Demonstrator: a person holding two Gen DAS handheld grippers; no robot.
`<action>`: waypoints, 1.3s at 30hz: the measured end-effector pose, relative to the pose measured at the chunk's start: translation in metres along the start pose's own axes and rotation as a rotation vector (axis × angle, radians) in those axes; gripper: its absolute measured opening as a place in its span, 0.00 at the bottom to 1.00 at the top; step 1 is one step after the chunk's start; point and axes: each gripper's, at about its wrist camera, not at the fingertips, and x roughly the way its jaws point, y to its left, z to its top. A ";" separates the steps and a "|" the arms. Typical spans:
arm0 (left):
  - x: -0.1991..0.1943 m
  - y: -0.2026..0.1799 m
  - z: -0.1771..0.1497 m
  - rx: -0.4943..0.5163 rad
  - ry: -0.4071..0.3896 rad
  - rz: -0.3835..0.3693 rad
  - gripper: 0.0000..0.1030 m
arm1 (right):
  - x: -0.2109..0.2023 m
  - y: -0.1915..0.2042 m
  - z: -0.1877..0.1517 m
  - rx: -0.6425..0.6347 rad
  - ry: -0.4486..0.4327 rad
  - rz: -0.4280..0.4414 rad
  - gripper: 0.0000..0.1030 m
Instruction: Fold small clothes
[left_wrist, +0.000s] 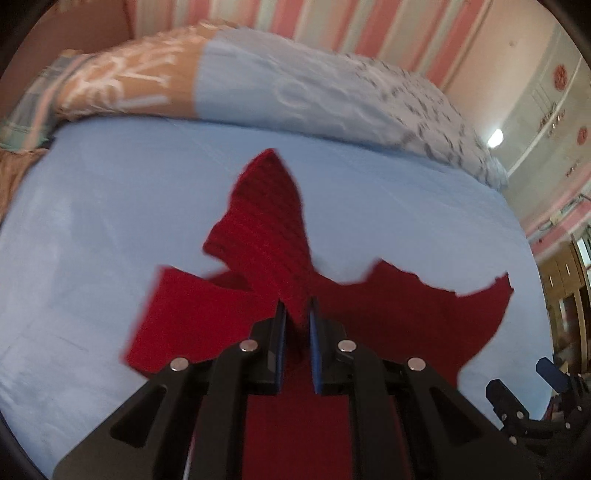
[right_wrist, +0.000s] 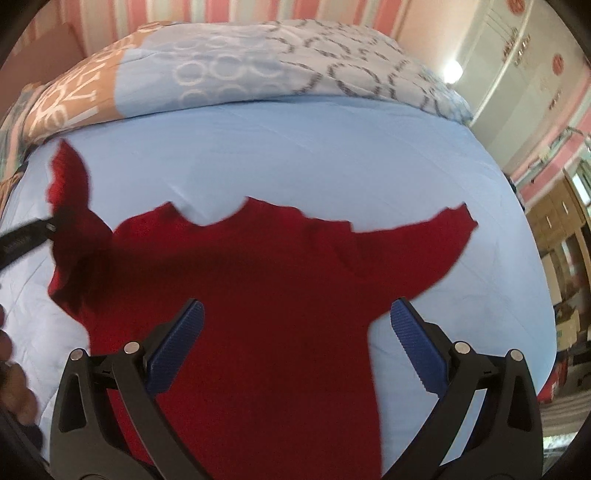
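Between the blue pads of the left tongs (left_wrist: 297, 314), closed tight, a sleeve of the red sweater (right_wrist: 258, 295) is pinched and lifted, its cuff rising toward 12 o'clock. Right tongs (right_wrist: 295, 314) hang wide open over the sweater's body, gripping nothing. Sweater lies spread on the blue bed sheet (right_wrist: 295, 155), a patterned quilt (right_wrist: 240, 62) bunched at 12 o'clock.

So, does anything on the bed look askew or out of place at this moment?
Only the red sweater looks askew: one sleeve is pinched and lifted by the left hand-held gripper, while the other sleeve lies spread on the blue sheet. Nothing looks spilled or damaged.
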 end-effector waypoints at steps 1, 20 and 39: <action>0.013 -0.017 -0.004 0.008 0.023 -0.007 0.11 | 0.003 -0.013 -0.001 0.013 0.005 0.002 0.97; 0.095 -0.108 -0.055 0.230 0.149 0.199 0.31 | 0.039 -0.090 -0.023 0.110 0.068 0.002 0.97; 0.055 -0.083 -0.059 0.216 0.117 0.227 0.58 | 0.046 -0.082 -0.019 0.123 0.078 0.054 0.97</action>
